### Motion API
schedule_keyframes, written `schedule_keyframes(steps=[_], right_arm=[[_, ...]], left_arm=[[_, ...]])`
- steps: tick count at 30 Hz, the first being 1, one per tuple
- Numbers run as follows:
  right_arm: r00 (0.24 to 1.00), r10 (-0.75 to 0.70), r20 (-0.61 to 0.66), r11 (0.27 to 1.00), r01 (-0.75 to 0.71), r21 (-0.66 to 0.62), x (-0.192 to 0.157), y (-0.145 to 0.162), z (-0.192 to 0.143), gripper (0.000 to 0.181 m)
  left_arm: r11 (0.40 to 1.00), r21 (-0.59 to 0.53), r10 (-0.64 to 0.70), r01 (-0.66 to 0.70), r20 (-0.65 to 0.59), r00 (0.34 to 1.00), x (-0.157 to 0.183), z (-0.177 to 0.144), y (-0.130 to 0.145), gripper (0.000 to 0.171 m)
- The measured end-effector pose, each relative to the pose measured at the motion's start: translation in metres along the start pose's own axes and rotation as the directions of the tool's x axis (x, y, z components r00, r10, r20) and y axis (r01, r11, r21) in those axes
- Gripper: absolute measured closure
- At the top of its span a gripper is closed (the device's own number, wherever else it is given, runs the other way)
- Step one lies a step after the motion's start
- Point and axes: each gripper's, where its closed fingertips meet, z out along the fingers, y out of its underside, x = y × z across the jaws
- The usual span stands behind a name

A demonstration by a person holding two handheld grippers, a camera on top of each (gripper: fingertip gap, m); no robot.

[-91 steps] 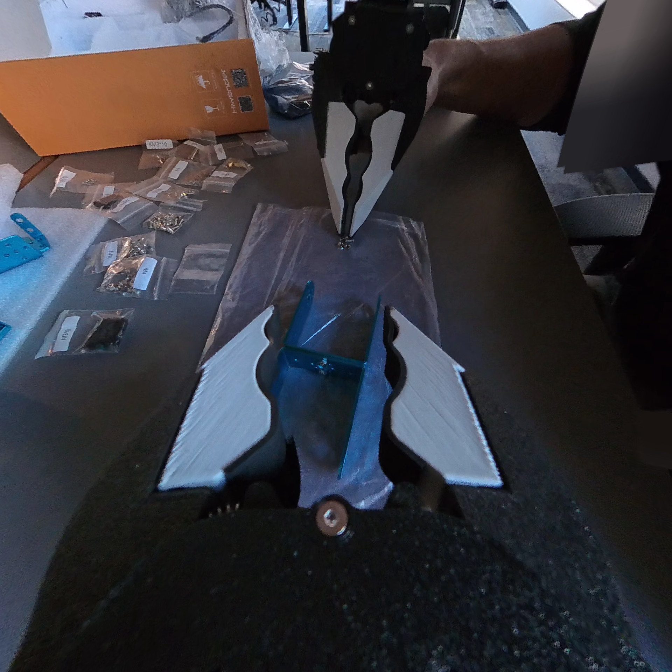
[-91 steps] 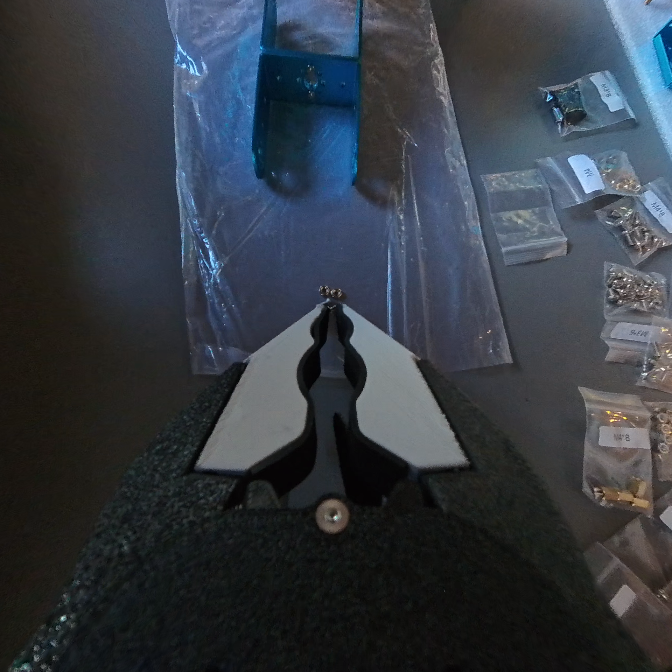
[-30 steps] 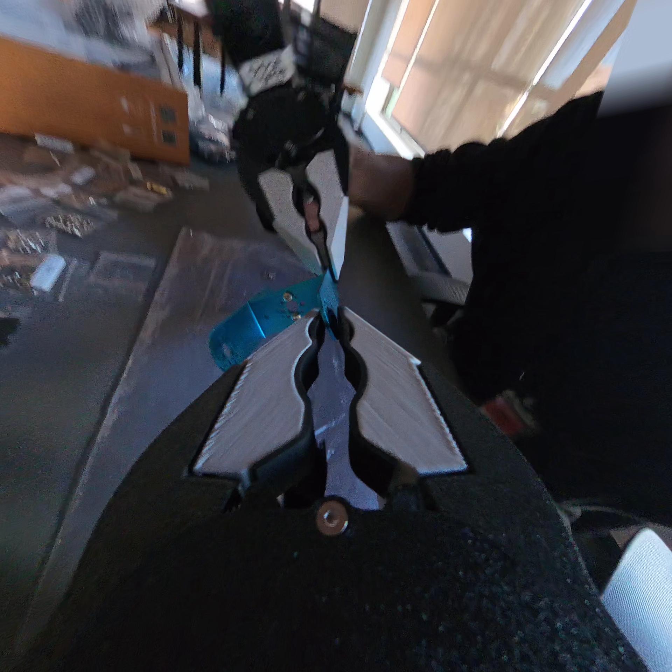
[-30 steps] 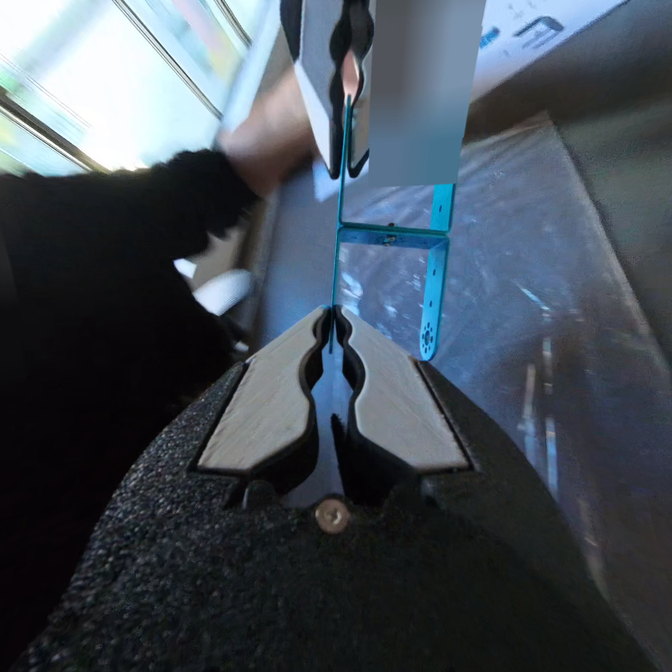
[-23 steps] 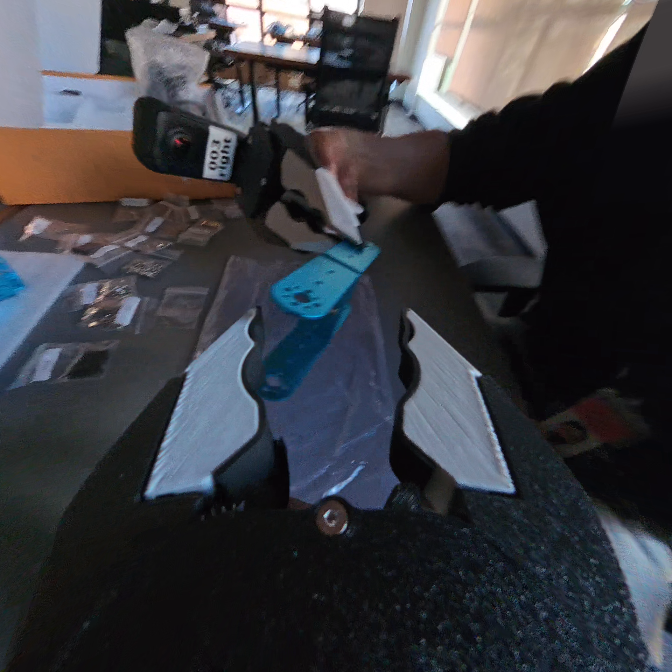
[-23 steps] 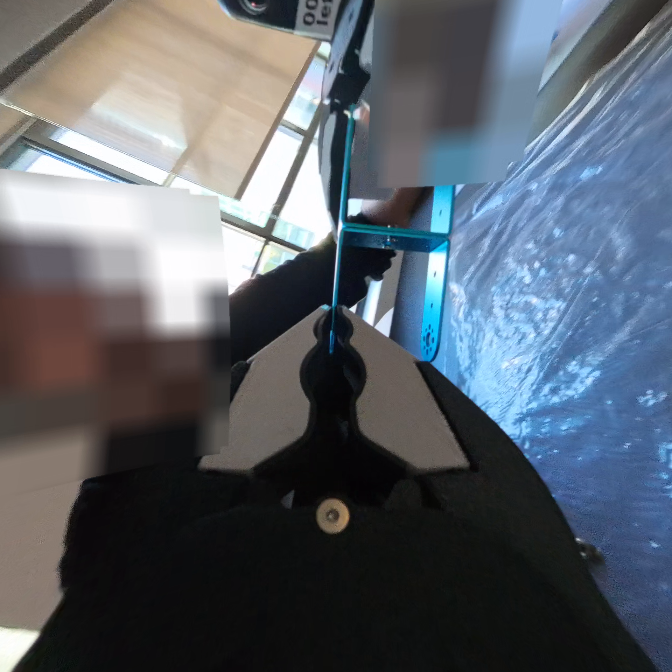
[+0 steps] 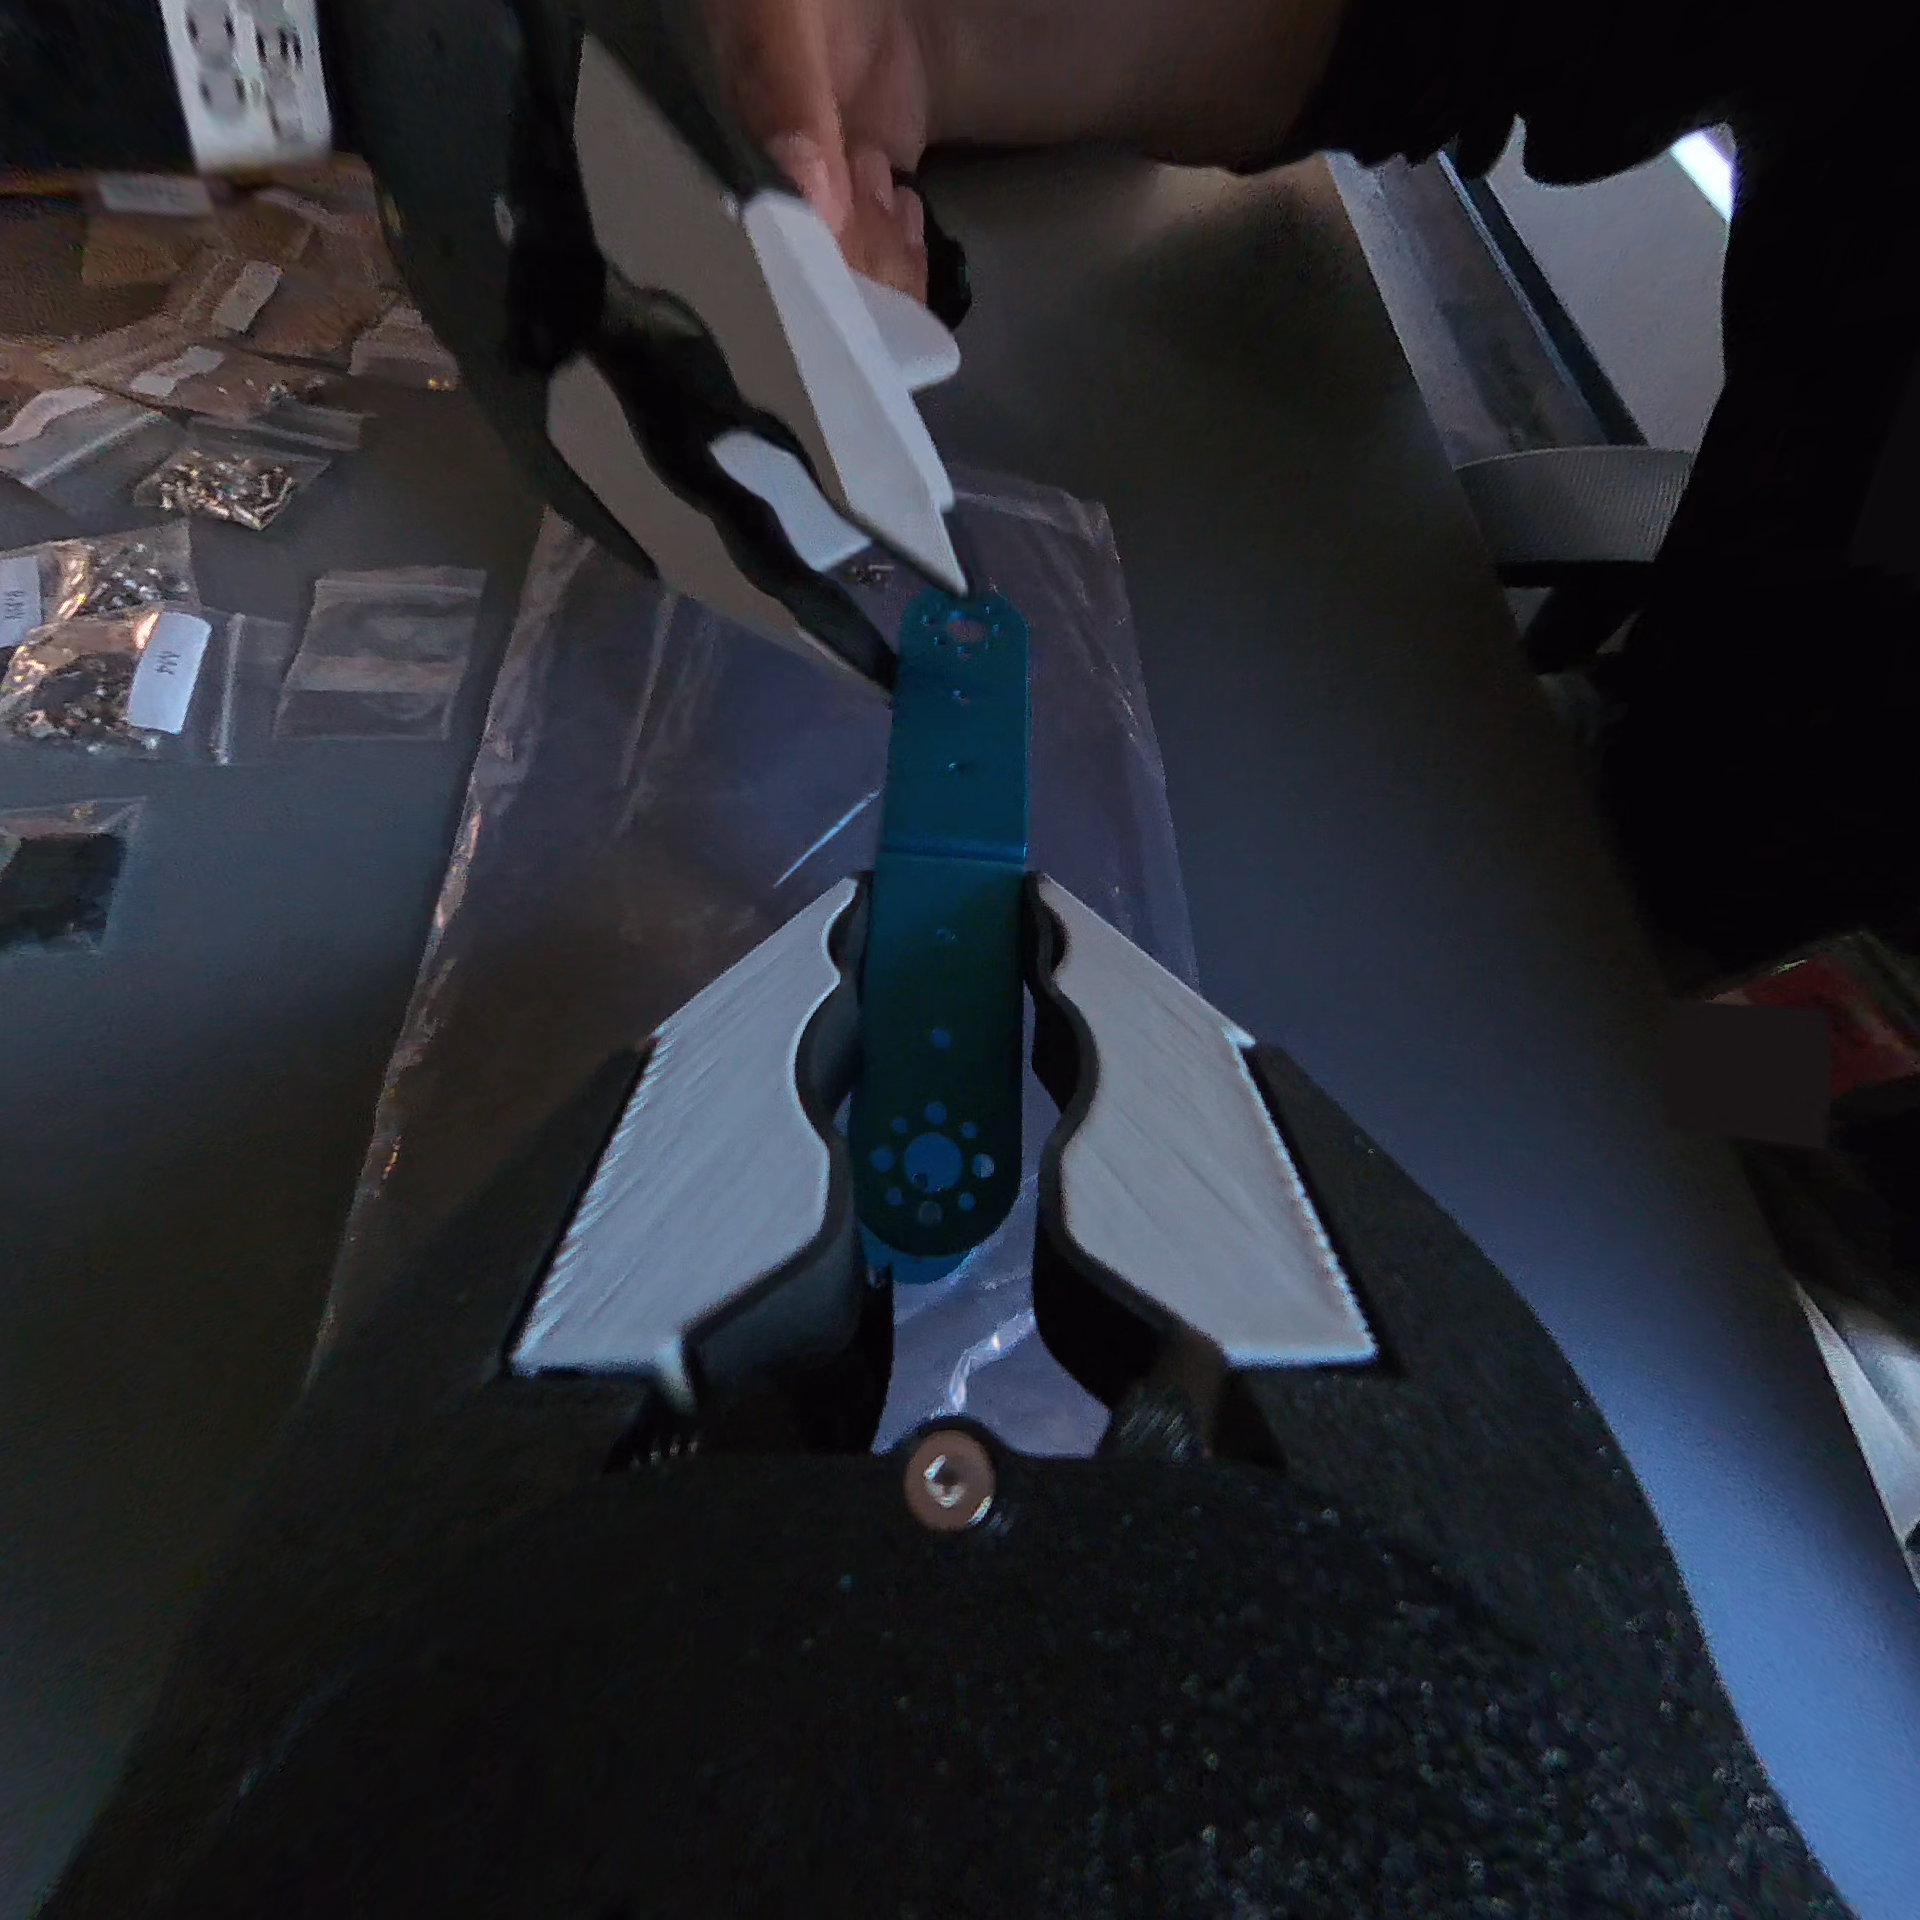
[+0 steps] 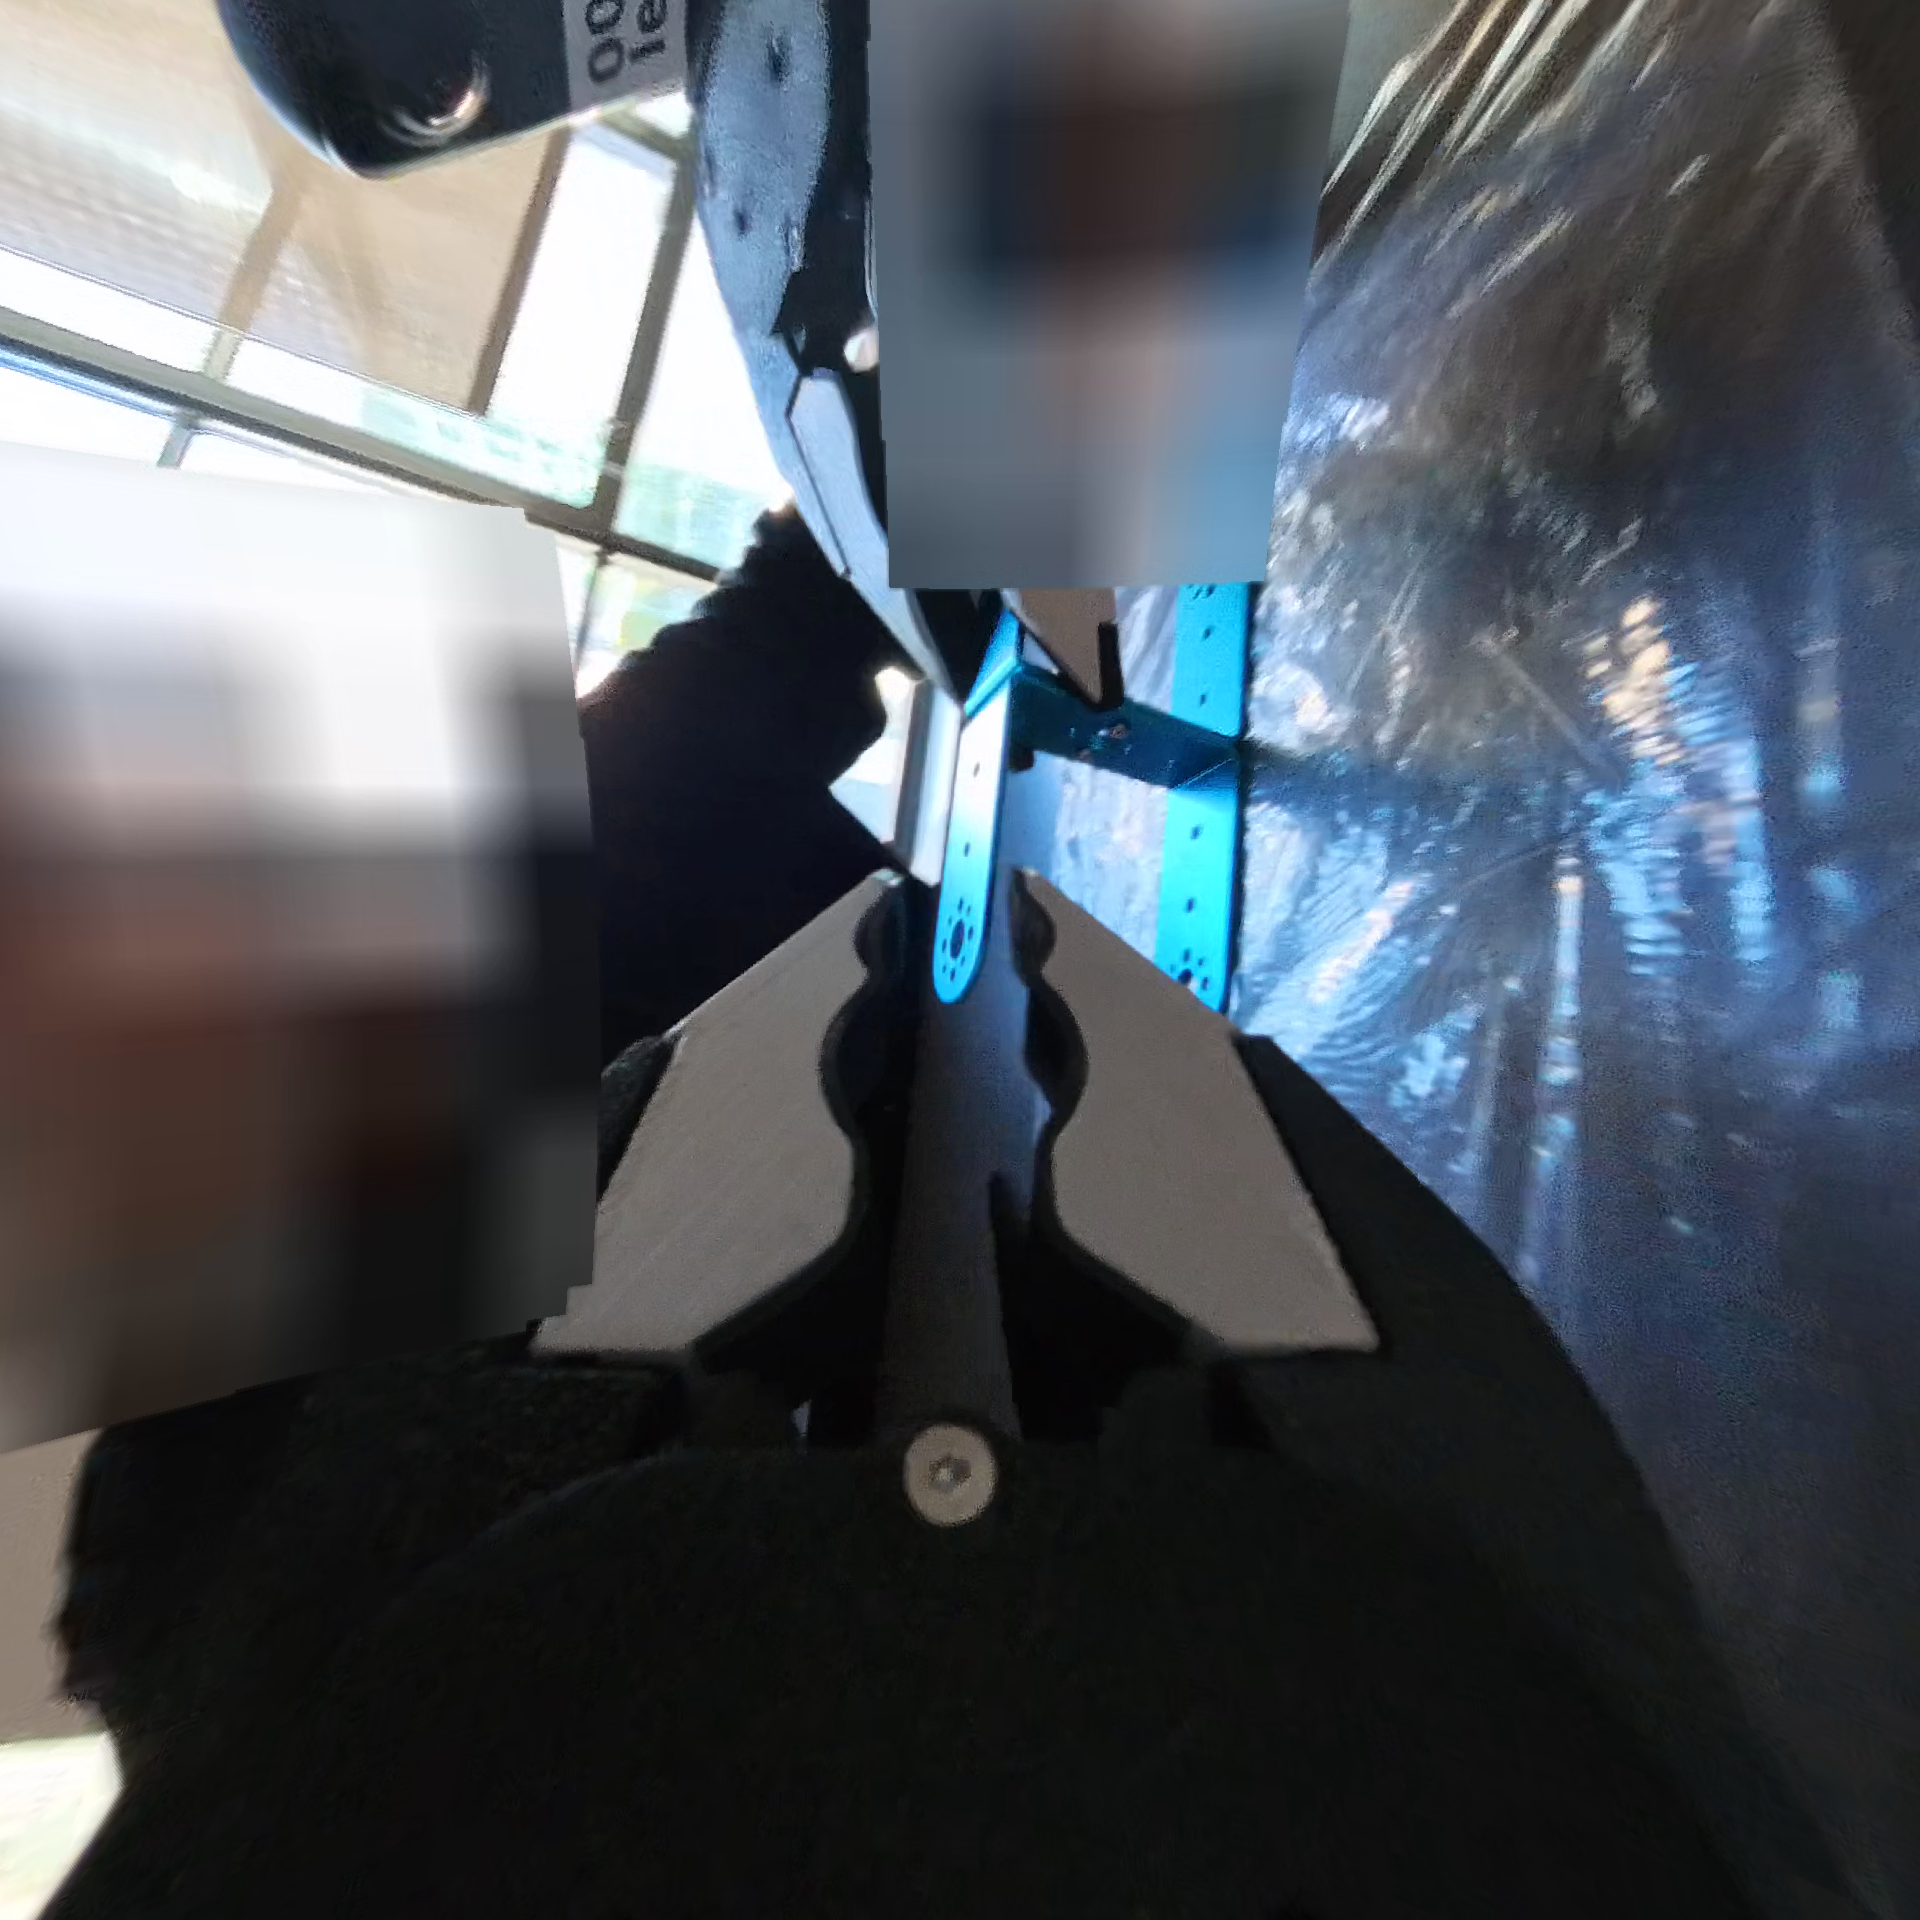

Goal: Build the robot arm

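A blue metal bracket (image 7: pixel 961 748) with two long perforated arms and a cross piece is held above a clear plastic sheet (image 7: pixel 644 790). My left gripper (image 7: pixel 951 888) is shut on it, the fingertips pressing both edges of the upper arm. The right gripper (image 7: pixel 920 634) comes in from the far side, with one white fingertip (image 7: pixel 935 551) at the arm's far end. In the right wrist view, my right gripper (image 8: pixel 964 888) has its jaws apart. The rounded end of one bracket arm (image 8: pixel 961 935) sits loosely between the tips. The left gripper's finger (image 8: pixel 1070 634) shows beyond it.
Several small bags of screws (image 7: pixel 156 665) lie on the dark table to the left. Small nuts (image 7: pixel 868 569) rest on the plastic behind the bracket. A person's hand (image 7: pixel 852 135) holds the right gripper. A grey chair (image 7: pixel 1558 499) stands off the table's right edge.
The bracket has been lifted off the plastic. My left gripper, open 0.8 s ago, has closed on the arm's edges. My right gripper, then pinching the plate, has opened its jaws.
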Motion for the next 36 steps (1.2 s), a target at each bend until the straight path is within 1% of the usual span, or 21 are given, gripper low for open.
schedule_keyframes(steps=[1,3,5,7,8,10,11,12,13,14,17,19,20,21,23,27,28,30,31,35,36], right_arm=[[0.997,-0.050,-0.051,0.998,0.052,0.034,0.000,-0.005,-0.007,0.152],[0.957,-0.216,-0.192,0.967,0.237,0.093,-0.003,-0.014,-0.023,0.152],[0.860,-0.378,-0.342,0.886,0.443,0.138,-0.010,-0.020,-0.032,0.145],[0.749,-0.488,-0.448,0.785,0.601,0.150,-0.020,-0.019,-0.030,0.130],[0.693,-0.520,-0.500,0.747,0.652,0.127,-0.020,-0.016,-0.026,0.123],[0.588,-0.549,-0.594,0.715,0.698,0.029,-0.009,-0.009,-0.017,0.121],[0.548,-0.556,-0.625,0.699,0.715,0.005,-0.005,-0.008,-0.011,0.114],[0.527,-0.549,-0.649,0.693,0.721,-0.002,-0.003,-0.010,-0.006,0.114],[0.525,-0.544,-0.655,0.688,0.726,0.010,-0.005,-0.012,-0.001,0.115],[0.533,-0.538,-0.653,0.674,0.737,0.046,-0.011,-0.017,0.003,0.121],[0.587,-0.529,-0.613,0.680,0.725,0.108,-0.020,-0.025,0.011,0.126],[0.597,-0.540,-0.593,0.680,0.725,0.110,-0.022,-0.026,0.015,0.134],[0.592,-0.552,-0.587,0.666,0.736,0.116,-0.025,-0.026,0.016,0.149],[0.582,-0.554,-0.595,0.666,0.739,0.102,-0.024,-0.026,0.016,0.152],[0.565,-0.548,-0.617,0.662,0.744,0.094,-0.023,-0.026,0.013,0.154],[0.629,-0.501,-0.594,0.677,0.713,0.184,-0.029,-0.029,0.009,0.155],[0.650,-0.483,-0.587,0.679,0.701,0.218,-0.031,-0.031,0.008,0.155],[0.698,-0.444,-0.562,0.690,0.666,0.282,-0.032,-0.035,0.007,0.155],[0.703,-0.431,-0.565,0.690,0.661,0.296,-0.031,-0.036,0.006,0.155],[0.686,-0.424,-0.591,0.670,0.677,0.306,-0.030,-0.040,0.005,0.156],[0.690,-0.423,-0.588,0.679,0.670,0.298,-0.030,-0.039,0.004,0.156]], left_arm=[[1.000,0.002,-0.015,0.015,-0.007,1.000,-0.001,-0.001,0.000,0.144],[0.998,0.020,-0.061,0.061,-0.008,0.998,-0.006,-0.004,-0.001,0.145],[0.991,0.071,-0.111,0.112,-0.009,0.994,-0.013,-0.011,-0.007,0.146],[0.973,0.171,-0.153,0.156,-0.032,0.988,-0.017,-0.023,-0.023,0.146],[0.959,0.222,-0.171,0.178,-0.053,0.984,-0.017,-0.030,-0.032,0.146],[0.928,0.305,-0.189,0.215,-0.113,0.975,-0.014,-0.039,-0.046,0.146],[0.913,0.339,-0.188,0.226,-0.141,0.972,-0.011,-0.042,-0.052,0.146],[0.898,0.370,-0.189,0.238,-0.164,0.968,-0.008,-0.044,-0.057,0.146],[0.885,0.391,-0.192,0.252,-0.185,0.964,-0.006,-0.044,-0.061,0.146],[0.873,0.409,-0.198,0.265,-0.198,0.960,-0.006,-0.043,-0.065,0.146],[0.855,0.433,-0.204,0.285,-0.225,0.953,-0.003,-0.036,-0.071,0.145],[0.849,0.436,-0.209,0.300,-0.244,0.947,0.001,-0.031,-0.074,0.146],[0.848,0.439,-0.207,0.297,-0.241,0.948,0.002,-0.028,-0.075,0.146],[0.842,0.449,-0.208,0.299,-0.240,0.948,0.002,-0.026,-0.077,0.146],[0.836,0.457,-0.219,0.304,-0.230,0.948,0.001,-0.025,-0.079,0.146],[0.808,0.514,-0.226,0.289,-0.183,0.957,-0.003,-0.028,-0.087,0.142],[0.793,0.533,-0.227,0.293,-0.188,0.956,-0.003,-0.030,-0.090,0.134],[0.763,0.559,-0.249,0.323,-0.207,0.946,-0.005,-0.034,-0.095,0.125],[0.758,0.561,-0.259,0.332,-0.207,0.943,-0.006,-0.034,-0.095,0.121],[0.744,0.572,-0.296,0.347,-0.185,0.937,-0.016,-0.036,-0.095,0.119],[0.733,0.589,-0.302,0.340,-0.165,0.939,-0.021,-0.039,-0.095,0.115]])
